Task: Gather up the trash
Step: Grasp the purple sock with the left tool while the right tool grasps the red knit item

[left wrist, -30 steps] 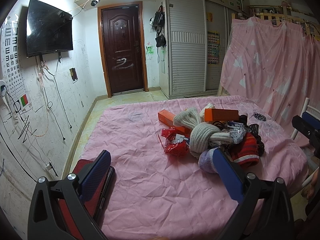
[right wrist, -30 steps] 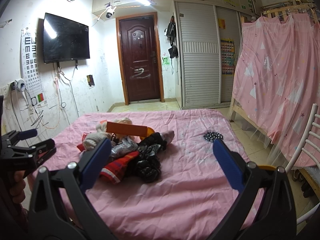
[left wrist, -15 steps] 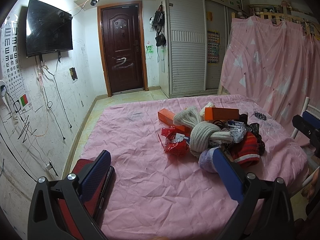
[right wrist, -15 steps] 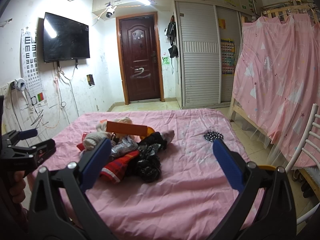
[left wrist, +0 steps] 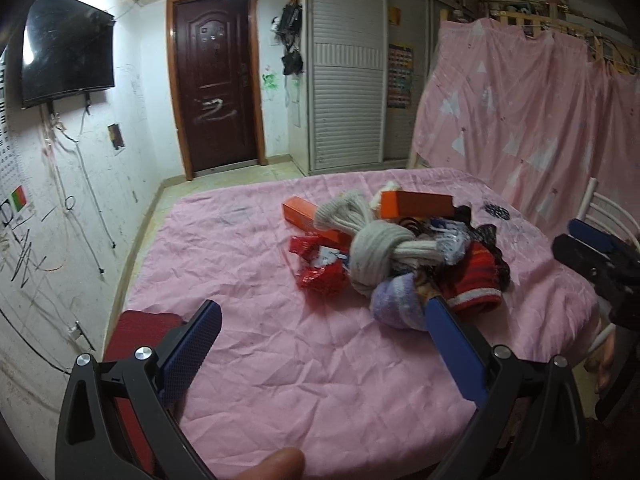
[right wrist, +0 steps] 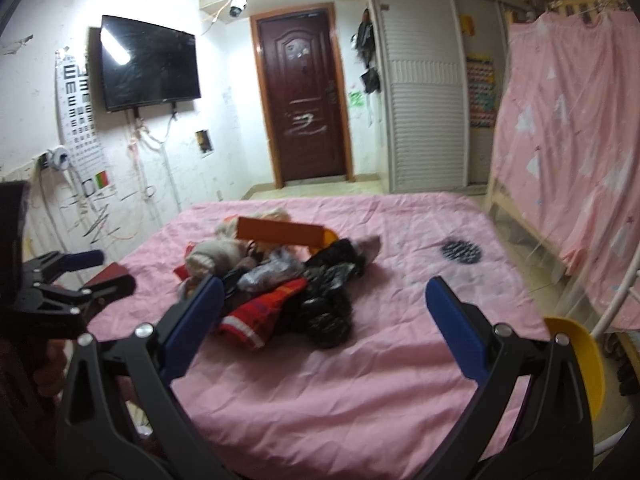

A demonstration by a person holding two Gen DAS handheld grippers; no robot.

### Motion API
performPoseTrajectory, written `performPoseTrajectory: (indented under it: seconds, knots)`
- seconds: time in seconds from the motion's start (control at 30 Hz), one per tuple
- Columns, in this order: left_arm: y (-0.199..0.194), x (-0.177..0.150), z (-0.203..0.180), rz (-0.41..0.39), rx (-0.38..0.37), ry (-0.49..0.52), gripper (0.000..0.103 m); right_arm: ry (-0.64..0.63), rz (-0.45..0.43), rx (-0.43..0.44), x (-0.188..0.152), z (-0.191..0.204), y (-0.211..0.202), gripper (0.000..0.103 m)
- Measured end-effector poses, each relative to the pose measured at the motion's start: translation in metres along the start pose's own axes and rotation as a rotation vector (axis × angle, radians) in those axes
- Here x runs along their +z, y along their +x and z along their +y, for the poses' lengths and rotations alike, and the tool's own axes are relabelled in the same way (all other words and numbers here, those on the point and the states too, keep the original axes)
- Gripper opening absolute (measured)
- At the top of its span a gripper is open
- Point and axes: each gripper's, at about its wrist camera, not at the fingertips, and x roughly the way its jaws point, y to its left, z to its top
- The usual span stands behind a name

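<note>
Both blue-padded grippers, left (left wrist: 320, 344) and right (right wrist: 324, 312), are hovering spread apart and empty, near the mixed trash pile (left wrist: 396, 248) lying on the pink bedsheet (left wrist: 280, 352).

Parts of the heap and room are lying out of clear sight

The right blue finger (left wrist: 456, 348) is covering the near edge of the purple sock (left wrist: 394, 300); the white knotted rope (left wrist: 380, 252) is hiding part of the orange box (left wrist: 304, 220) beneath it. The red bin (left wrist: 136, 332) is sitting half behind the left finger. The eye chart (left wrist: 8, 184) is running off the frame's edge. The whole right wrist view is smearing with blur, so the black bag (right wrist: 328, 308) is showing no detail.
</note>
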Motion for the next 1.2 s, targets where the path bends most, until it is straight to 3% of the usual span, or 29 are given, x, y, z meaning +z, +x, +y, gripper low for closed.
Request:
performPoseTrajectory:
  seconds: [0.17,0.27,0.43,0.63,0.73,0.87,0.97,1.03,1.2]
  knots:
    - [0.012,-0.005,-0.011,0.027,-0.048,0.001,0.094,-0.033,0.068,0.091,-0.006,0.009,0.013,0.097]
    - [0.02,-0.007,-0.015,0.044,-0.061,0.003,0.089,-0.057,0.096,0.097,-0.007,0.014,0.022,0.096]
    - [0.035,-0.007,-0.025,0.087,-0.083,0.014,0.075,-0.035,0.129,0.116,-0.005,0.005,0.031,0.074]
    - [0.052,0.001,-0.031,0.116,-0.12,-0.001,0.069,-0.056,0.144,0.2,0.0,0.016,0.037,0.071]
    - [0.059,0.0,-0.032,0.137,-0.154,-0.018,0.059,-0.059,0.16,0.24,0.0,0.022,0.042,0.068]
    - [0.056,-0.004,-0.035,0.112,-0.217,-0.015,0.023,-0.062,0.187,0.254,-0.003,0.027,0.051,0.062]
    - [0.05,-0.007,-0.036,0.074,-0.225,-0.002,0.012,-0.044,0.204,0.24,-0.004,0.024,0.06,0.057]
    - [0.049,-0.004,-0.035,0.062,-0.224,-0.002,0.01,-0.033,0.214,0.238,-0.004,0.022,0.067,0.052]
    - [0.038,-0.003,-0.026,0.045,-0.206,-0.028,0.009,-0.057,0.236,0.242,-0.007,0.029,0.08,0.018]
